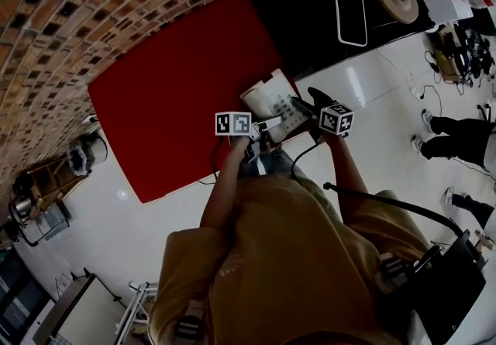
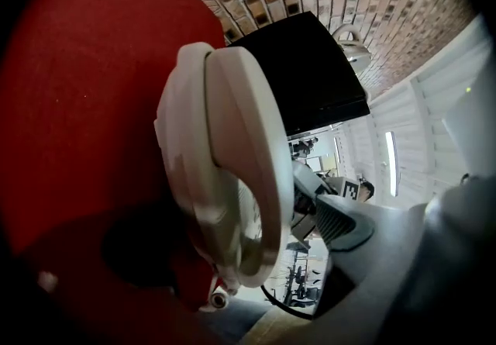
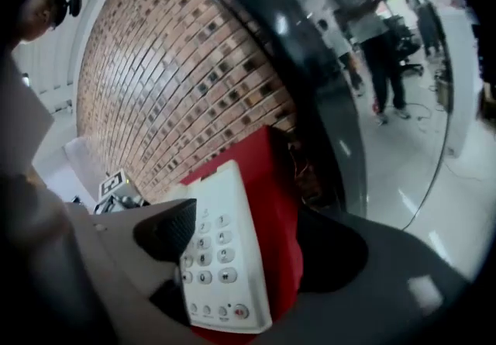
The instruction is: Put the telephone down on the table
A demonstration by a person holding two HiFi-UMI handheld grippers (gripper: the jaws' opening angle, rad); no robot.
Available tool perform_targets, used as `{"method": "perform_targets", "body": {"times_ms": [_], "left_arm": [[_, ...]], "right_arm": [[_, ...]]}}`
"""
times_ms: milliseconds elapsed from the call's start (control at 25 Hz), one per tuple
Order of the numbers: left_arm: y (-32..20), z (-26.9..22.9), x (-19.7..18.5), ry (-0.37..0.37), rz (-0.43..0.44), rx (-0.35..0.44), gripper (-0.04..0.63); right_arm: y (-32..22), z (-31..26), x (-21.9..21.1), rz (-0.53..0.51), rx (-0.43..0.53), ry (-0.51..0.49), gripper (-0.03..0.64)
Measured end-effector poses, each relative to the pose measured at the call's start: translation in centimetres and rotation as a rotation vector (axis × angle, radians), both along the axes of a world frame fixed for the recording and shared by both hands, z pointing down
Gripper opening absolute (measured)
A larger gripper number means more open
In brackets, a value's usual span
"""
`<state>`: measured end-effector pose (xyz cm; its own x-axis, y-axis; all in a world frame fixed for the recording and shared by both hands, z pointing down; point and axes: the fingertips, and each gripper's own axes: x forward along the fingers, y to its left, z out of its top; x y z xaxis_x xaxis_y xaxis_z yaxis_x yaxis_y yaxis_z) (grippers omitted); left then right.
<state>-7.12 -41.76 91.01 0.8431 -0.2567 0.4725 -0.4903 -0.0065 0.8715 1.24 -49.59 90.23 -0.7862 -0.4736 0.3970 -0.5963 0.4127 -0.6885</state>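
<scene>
The white telephone point(image 1: 271, 101) lies keypad up on the near right corner of the red table point(image 1: 170, 103). My left gripper point(image 1: 262, 128) is at its near left edge. In the left gripper view the telephone point(image 2: 225, 165) fills the middle, edge on. One dark finger point(image 2: 345, 221) stands clear of it with a gap between, and the other jaw is hidden behind the telephone. My right gripper point(image 1: 304, 108) reaches over the keypad from the right. Its jaws stand wide apart around the telephone point(image 3: 225, 250), the left finger point(image 3: 167, 231) over the keys.
A black table point(image 1: 310, 18) with a tray and other things adjoins the red one on the right. A brick wall point(image 1: 93, 10) runs behind both. A person point(image 1: 457, 142) stands on the white floor at the right. A dark cord point(image 1: 215, 156) hangs by the table's near edge.
</scene>
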Motion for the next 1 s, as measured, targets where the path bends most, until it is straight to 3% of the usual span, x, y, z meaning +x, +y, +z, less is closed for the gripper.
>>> {"method": "perform_targets", "body": {"times_ms": [80, 160, 320, 440, 520, 720, 880, 1000], "left_arm": [[-0.2, -0.9, -1.2, -0.094, 0.008, 0.037, 0.578], [-0.9, -2.6, -3.3, -0.179, -0.002, 0.101, 0.591], [-1.9, -8.9, -7.5, -0.173, -0.06, 0.223, 0.591], [-3.1, -15.2, -11.5, -0.178, -0.187, 0.349, 0.591], [-3.6, -19.7, -14.5, -0.224, -0.276, 0.444, 0.591], [-3.7, -30.5, -22.6, -0.469, -0.492, 0.69, 0.588], [-1.5, -37.3, -26.7, -0.734, -0.599, 0.882, 0.588], [0.3, -40.5, -27.8, -0.8, -0.662, 0.97, 0.588]], "right_arm": [[-0.9, -1.7, 1.6, 0.053, 0.016, -0.032, 0.403], [-1.2, -3.7, 1.7, 0.022, 0.048, -0.029, 0.403], [-1.0, -9.8, -1.1, -0.049, 0.159, -0.041, 0.403], [-0.9, -16.0, -5.1, -0.096, 0.279, -0.079, 0.402], [-1.0, -20.5, -8.2, -0.132, 0.373, -0.087, 0.397], [-3.7, -34.1, -13.2, -0.027, 0.614, -0.103, 0.4], [-2.6, -41.8, -15.6, 0.016, 0.819, -0.008, 0.4], [-0.8, -44.1, -17.0, 0.036, 0.874, 0.02, 0.388]]}}
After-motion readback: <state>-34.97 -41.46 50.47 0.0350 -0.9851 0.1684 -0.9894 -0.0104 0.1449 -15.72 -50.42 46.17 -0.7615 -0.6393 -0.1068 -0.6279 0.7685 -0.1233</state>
